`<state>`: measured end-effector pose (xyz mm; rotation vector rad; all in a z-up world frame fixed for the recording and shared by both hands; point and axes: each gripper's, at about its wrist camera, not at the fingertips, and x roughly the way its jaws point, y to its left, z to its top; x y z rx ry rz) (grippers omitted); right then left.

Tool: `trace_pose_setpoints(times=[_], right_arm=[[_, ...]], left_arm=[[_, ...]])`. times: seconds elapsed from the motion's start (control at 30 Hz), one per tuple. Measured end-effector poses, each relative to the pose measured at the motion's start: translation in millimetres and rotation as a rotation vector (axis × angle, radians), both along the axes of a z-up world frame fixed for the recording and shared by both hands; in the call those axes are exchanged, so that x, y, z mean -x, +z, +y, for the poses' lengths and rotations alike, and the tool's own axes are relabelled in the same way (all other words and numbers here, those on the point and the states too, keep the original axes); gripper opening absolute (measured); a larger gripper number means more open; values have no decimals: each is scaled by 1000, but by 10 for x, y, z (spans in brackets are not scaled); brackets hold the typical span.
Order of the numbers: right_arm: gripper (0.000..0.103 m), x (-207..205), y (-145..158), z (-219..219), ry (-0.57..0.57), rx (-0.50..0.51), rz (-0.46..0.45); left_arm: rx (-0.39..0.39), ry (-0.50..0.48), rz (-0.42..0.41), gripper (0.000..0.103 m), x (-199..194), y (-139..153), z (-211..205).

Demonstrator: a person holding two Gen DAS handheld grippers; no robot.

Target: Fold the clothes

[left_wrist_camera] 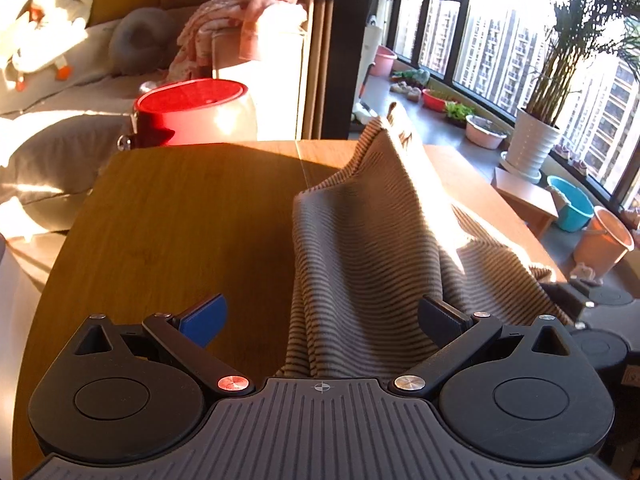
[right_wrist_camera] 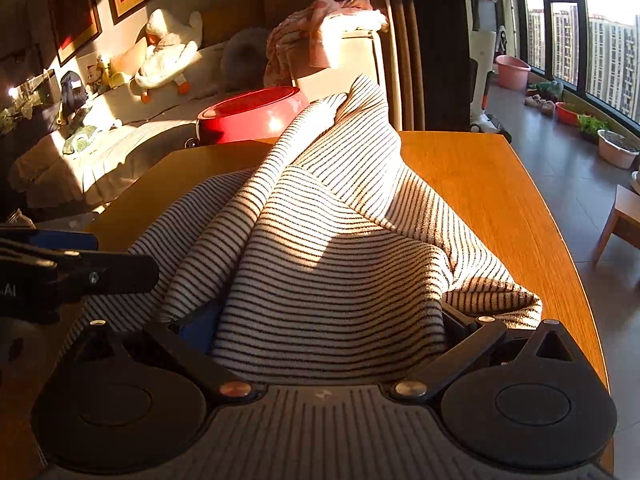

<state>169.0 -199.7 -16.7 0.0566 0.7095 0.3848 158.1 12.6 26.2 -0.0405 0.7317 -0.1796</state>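
Note:
A cream garment with thin dark stripes lies bunched on the wooden table, rising to a peak at the far side. My left gripper is open; its blue pad is over bare wood and its black pad is against the cloth's near right fold. In the right wrist view the garment drapes over and between the wide-spread fingers of my right gripper, which is open. Only the blue pad shows; the other is under cloth. The left gripper sits at that view's left edge.
A red-topped round container stands just past the table's far edge. Beyond it are a bed with a plush goose and a pink cloth pile. To the right are a low stool, buckets, a potted plant and windows.

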Motion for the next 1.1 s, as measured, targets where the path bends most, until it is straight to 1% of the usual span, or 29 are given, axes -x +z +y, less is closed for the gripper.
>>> trace_pose_setpoints(times=[0.07,0.13,0.23,0.33,0.37,0.47,0.53,0.6,0.67,0.7,0.8,0.83,0.87,0.9,0.97,1.0,1.03,1.1], right_arm=[[103,243,10,72,87,18,-5],[103,485,20,144,175,36,-11],[103,919,37,174,272,12,-11],[103,1253,39,240,268,58,-23],[103,1306,45,256,251,73,-20],[103,1370,72,287,213,98,9],[103,1381,100,315,212,107,31],[103,1416,118,315,216,114,51],[103,1505,125,266,233,104,60],[103,1526,170,225,222,83,51],[102,1586,305,101,190,23,24],[101,1563,329,112,188,32,7],[92,1541,353,122,185,40,-9],[78,1519,378,133,183,49,-26],[63,1474,426,154,179,66,-59],[62,1451,450,165,177,75,-75],[62,1438,426,217,203,84,-64],[62,1416,335,357,226,110,-64]], left_arm=[[22,-1,-32,103,102,37,72],[26,-42,-23,103,215,25,38],[31,-104,-11,103,387,6,-14],[4,-147,-10,103,585,-65,-108],[-3,-148,-5,103,620,-93,-120],[-10,-127,35,103,655,-180,-101],[-12,-113,54,103,646,-215,-46],[-18,-126,66,103,654,-228,-8],[-32,-153,79,103,662,-237,15],[-41,-164,80,103,674,-240,20],[-40,-152,89,103,660,-253,62],[-36,-146,93,103,651,-255,76],[-29,-141,95,103,645,-254,82],[-26,-139,96,103,645,-251,83],[-12,-136,95,103,643,-245,99],[-3,-135,93,103,642,-242,114],[8,-134,92,103,641,-238,129],[60,-123,87,103,639,-211,206]])
